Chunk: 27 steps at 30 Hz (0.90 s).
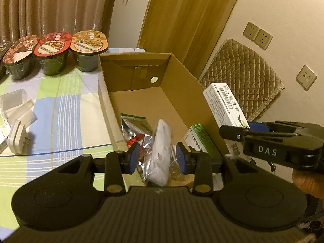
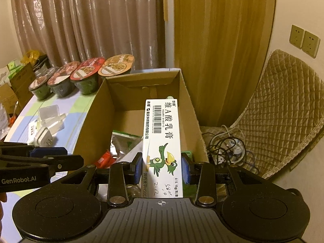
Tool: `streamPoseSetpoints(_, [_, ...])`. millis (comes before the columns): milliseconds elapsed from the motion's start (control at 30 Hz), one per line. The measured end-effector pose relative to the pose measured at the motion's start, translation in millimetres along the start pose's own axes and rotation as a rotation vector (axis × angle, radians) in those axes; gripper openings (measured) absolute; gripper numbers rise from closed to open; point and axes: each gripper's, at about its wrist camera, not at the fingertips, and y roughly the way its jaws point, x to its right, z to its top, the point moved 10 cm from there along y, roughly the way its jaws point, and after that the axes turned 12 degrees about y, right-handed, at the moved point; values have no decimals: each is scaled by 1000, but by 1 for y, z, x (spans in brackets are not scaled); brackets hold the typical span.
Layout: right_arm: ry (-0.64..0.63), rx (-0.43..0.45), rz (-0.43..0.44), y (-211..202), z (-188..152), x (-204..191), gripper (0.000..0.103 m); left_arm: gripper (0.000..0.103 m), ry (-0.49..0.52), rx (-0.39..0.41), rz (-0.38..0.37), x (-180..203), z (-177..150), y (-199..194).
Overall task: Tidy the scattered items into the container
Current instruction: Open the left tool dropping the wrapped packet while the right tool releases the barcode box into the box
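Tidy-up approx. half done: right gripper (image 2: 161, 169) pinches a white ointment box (image 2: 162, 141) over the cardboard box (image 2: 91, 121) at frame centre, left gripper (image 1: 158, 158) spread and empty above packets (image 1: 160, 156) already inside, w/ charger (image 1: 19, 139) & clear case (image 1: 13, 99) left on the table at mid-left.

Both views are lit by dim, warm indoor light that tints the cream wall (image 1: 273, 10) and the pleated brown curtain (image 2: 85, 20) yellowish. Fisheye distortion bends straight lines strongly toward the edges, and the corners fall off into black vignette. Soft shadows lie inside the open brown cardboard box (image 1: 141, 99) and under the white plug adapter (image 1: 19, 139) on the checked tablecloth (image 1: 66, 105). The curtain folds carry a faint sheen. Fine grain and mild softness blur distant detail; print on the white medicine carton (image 2: 162, 141) stays sharp.
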Motion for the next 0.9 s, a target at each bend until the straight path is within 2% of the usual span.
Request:
streamPoseSetpoints(567, [-50, 25, 26, 17, 16, -26, 42, 37, -13, 8, 16, -11, -5, -10])
streamPoseSetpoints(733, [-16, 31, 20, 17, 16, -17, 41, 37, -23, 10, 29, -19, -8, -14])
streamPoseSetpoints(900, [26, 16, 12, 11, 3, -7, 42, 38, -39, 10, 39, -29, -15, -19])
